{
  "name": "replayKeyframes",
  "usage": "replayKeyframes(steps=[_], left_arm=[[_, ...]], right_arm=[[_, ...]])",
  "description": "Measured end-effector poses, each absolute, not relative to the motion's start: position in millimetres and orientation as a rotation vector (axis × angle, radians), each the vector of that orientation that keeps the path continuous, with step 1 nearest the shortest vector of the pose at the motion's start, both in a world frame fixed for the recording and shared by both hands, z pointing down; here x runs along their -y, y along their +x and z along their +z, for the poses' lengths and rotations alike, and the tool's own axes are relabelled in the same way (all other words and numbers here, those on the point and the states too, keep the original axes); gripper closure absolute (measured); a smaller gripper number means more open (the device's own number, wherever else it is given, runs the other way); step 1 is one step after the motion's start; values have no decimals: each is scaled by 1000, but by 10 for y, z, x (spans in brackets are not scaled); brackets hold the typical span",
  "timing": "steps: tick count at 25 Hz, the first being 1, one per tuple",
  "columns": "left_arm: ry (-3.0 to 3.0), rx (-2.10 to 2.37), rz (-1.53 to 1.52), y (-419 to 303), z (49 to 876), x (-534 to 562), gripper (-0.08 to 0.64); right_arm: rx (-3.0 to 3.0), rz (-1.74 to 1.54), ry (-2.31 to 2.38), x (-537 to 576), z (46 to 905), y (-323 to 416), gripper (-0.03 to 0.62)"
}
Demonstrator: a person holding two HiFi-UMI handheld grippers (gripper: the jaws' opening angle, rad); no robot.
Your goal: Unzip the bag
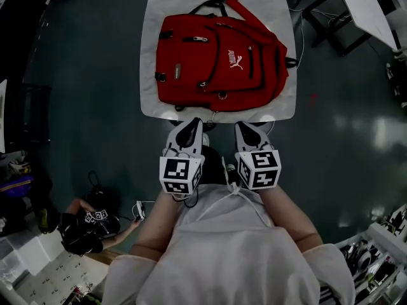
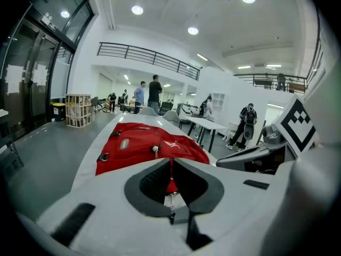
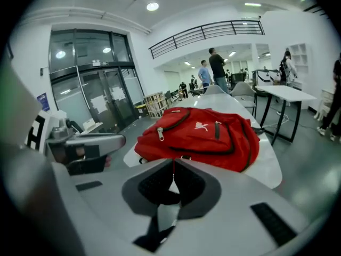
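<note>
Both hand-held grippers are clenched, jaw tips pressed together with nothing clearly gripped. The left hand-held gripper and right hand-held gripper sit side by side at the near edge of the tabletop, just short of the bag. A red sliver and a small metal piece show in the left one's jaw opening; I cannot tell whether they are pinched.

The bag is a red backpack with a white logo and dark zip lines. It lies flat on the pale tabletop with its black handle at the far end.

Only the head view gives its whole outline. The right gripper view alone shows a silver zip pull on a closed side pocket. The left gripper view adds a slatted crate across the hall.

The bag's visible zips look shut, hiding any contents.
</note>
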State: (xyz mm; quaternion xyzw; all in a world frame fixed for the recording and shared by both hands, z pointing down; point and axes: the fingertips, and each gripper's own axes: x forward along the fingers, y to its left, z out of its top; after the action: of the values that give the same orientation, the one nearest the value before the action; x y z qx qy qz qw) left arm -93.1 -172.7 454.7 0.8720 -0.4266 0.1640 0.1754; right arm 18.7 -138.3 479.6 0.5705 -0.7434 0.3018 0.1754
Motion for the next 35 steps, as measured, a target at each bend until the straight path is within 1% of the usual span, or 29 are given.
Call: replayKeyframes(steps=[4,11,12,13,14,20,23,26,28,31,33,35], left_arm=[[2486,1090,540,-950,4852,1977,529],[2488,950,634,-951,5430,2250,531],[2485,943,647,-956,5504,2274,531],[2483,935,659,-961,5578,2290,531],[2480,925,669,-967,5653,2295,531],[2441,892,706,-986,5930,2360,529],[2429,862,730,-960,6025,2356,529],[2438,827,746,-936,6072,2378,531],[2443,814,764,-935,6086,2374,531],[2430,806,797,-933,6116,2368,531],[2411,803,813,-932,6132,2385,531],[2399,803,825,-925,6143,2408,532]], right_arm=[[2019,976,1613,1532,5104,26,565],[1910,1092,1538,1673,5677,-247,561],[1897,1113,1529,1671,5755,-283,556],[1887,1138,1518,1663,5827,-324,534],[1876,1165,1505,1653,5893,-369,498],[1802,1220,1530,1735,6126,-505,465],[1704,1243,1586,1755,6228,-466,465],[1619,1185,1626,1788,6257,-399,481],[1613,1125,1605,1789,6268,-391,515],[1627,1097,1563,1783,6261,-395,526],[1640,1095,1533,1790,6257,-410,551],[1664,1103,1499,1800,6257,-416,558]])
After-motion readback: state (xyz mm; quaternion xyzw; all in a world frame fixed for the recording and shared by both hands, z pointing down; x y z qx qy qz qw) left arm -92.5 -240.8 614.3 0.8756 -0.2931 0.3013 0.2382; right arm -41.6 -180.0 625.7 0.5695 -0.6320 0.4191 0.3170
